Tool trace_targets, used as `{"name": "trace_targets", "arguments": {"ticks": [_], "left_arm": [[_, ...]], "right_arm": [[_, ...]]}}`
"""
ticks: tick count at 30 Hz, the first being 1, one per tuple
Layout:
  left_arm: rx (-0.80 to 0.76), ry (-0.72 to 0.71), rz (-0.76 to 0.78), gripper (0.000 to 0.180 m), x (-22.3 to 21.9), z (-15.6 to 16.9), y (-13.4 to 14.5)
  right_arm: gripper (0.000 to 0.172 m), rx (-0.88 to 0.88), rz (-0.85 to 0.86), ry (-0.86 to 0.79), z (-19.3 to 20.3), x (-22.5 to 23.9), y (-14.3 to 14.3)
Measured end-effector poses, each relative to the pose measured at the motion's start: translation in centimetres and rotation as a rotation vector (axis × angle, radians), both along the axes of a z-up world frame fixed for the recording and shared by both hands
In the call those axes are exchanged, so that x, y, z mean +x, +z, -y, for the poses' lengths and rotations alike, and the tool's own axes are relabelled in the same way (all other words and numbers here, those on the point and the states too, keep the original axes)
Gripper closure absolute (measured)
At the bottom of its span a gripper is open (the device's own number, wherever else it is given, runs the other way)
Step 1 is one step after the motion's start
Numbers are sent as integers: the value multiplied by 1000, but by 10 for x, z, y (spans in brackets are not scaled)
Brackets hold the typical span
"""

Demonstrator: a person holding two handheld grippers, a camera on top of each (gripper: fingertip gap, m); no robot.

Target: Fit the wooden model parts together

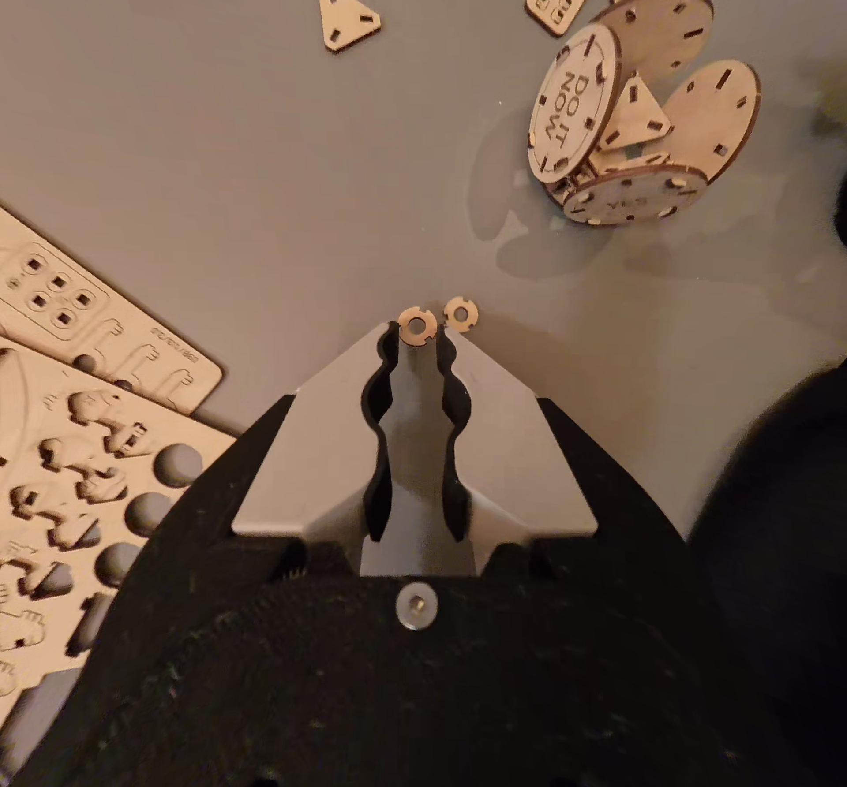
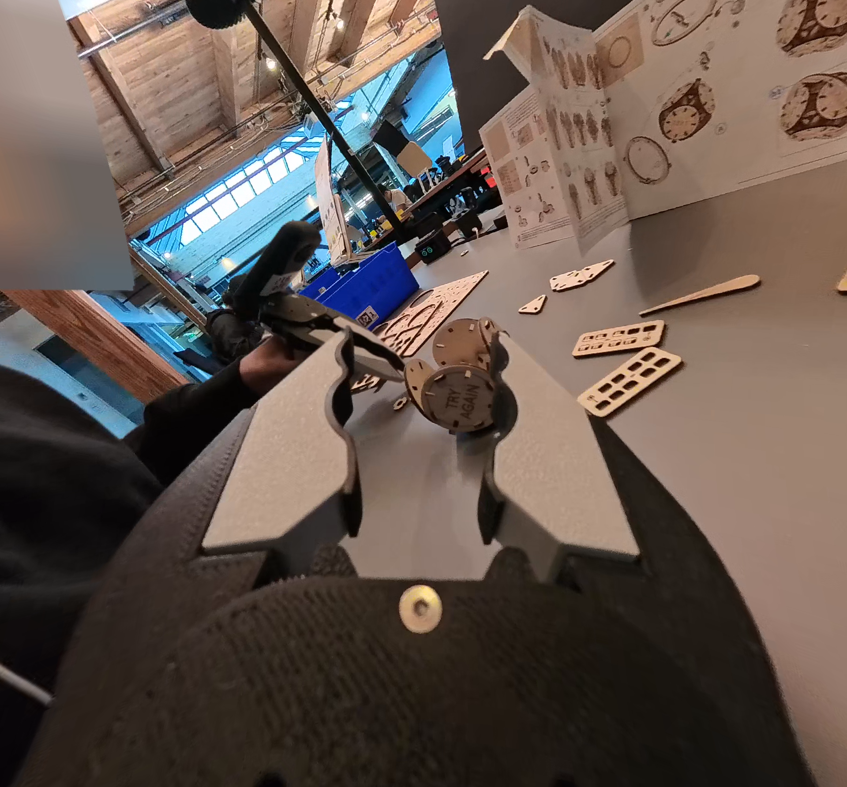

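1. My left tongs (image 1: 418,330) are standing narrow, pinching a small notched wooden ring (image 1: 416,326) at the very tips; both black fingertips (image 1: 392,330) are pressing on its rim.
2. A second ring (image 1: 461,315) is lying on the grey table (image 1: 229,146) just beside the right fingertip, outside the jaws.
3. Punched wooden sheets (image 1: 91,444) are lying to the left of these tongs, and a triangle (image 1: 346,16) is lying well ahead.
4. My right tongs (image 2: 421,343) are standing wide and gripping nothing.
5. The disc model (image 2: 458,394) is sitting on the table between their fingers, leaning against the right pad (image 2: 504,398) and staying clear of the left one.
6. Two slotted plates (image 2: 618,338) are lying to the right of the model, with a wooden stick (image 2: 701,293) beyond them.
7. A booklet (image 2: 563,160) is standing open at the back, and a blue bin (image 2: 366,284) is sitting at the far edge.
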State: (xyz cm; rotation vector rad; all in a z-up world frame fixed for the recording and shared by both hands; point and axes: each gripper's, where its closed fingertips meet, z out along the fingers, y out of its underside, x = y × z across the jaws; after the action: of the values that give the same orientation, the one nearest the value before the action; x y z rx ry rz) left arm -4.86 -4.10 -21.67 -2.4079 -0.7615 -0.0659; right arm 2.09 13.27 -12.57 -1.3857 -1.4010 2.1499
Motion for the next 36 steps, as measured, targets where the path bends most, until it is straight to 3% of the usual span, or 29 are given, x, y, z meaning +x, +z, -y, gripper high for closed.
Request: {"name": "trace_targets", "arguments": {"ticks": [5,7,10,15,16,17,20,25,27,31,36], "left_arm": [[5,-14,3,162,7,-2,-5],[39,-1,-3,149,4,-2,2],[83,16,-27,147,-9,4,19],[-45,149,-267,149,-97,57,49],[-58,191,-298,143,-121,68,54],[-48,243,-325,130,-149,77,60],[6,406,-303,128,-230,101,70],[-179,697,-243,134,-356,158,48],[-255,785,-177,135,-383,179,32],[-282,811,-106,137,-403,188,15],[-331,749,-44,138,-397,182,-4]], "right_arm": [[114,4,-13,-15,-1,2,2],[114,8,-16,-25,-2,2,2],[114,3,-16,-29,-4,2,2],[114,-11,-14,-22,-4,1,2],[114,-12,-14,-19,-4,1,2],[113,-12,-14,-18,-3,1,2],[113,-15,-19,-18,-3,1,3],[112,-47,-31,-48,-12,2,5],[113,-56,-34,-63,-16,2,6],[115,-39,-30,-69,-16,0,5],[115,-66,-26,-57,-17,-1,5]]}}
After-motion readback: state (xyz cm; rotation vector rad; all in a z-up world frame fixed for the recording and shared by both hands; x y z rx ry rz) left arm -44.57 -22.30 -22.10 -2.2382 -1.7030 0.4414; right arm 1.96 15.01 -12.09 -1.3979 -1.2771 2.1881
